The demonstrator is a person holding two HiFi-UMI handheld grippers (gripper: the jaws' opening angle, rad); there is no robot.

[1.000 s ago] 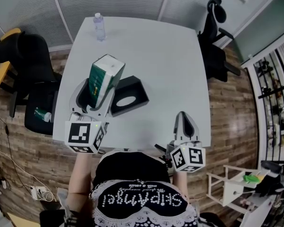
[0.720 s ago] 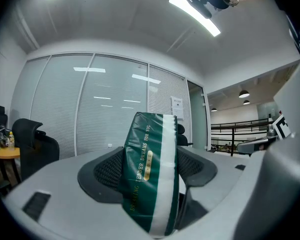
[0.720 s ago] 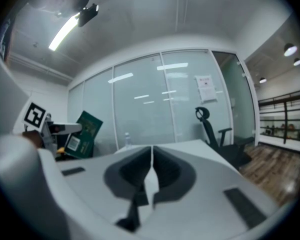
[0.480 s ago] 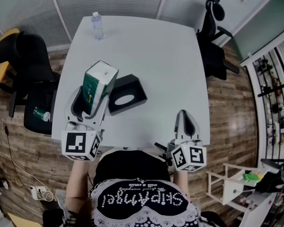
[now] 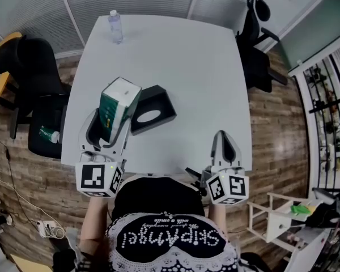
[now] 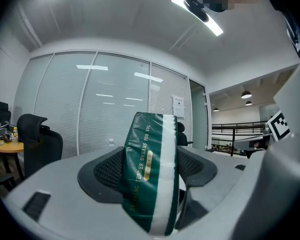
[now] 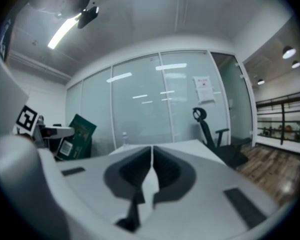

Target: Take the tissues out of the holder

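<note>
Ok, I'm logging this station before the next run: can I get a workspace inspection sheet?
Surface: white table.
Job's things: green tissue pack held above the table; black holder on the table, pack outside it.
Clutter: water bottle at the far edge.
Grippers: left gripper shut on the tissue pack; right gripper shut, empty.
Cables: power strip on the floor, left.
Surroundings: black office chairs both sides, wood floor.

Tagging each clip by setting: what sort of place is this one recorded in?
Most likely an office meeting room: a large white table with black office chairs beside it, glass partition walls with blinds, and a wood-look plank floor.
</note>
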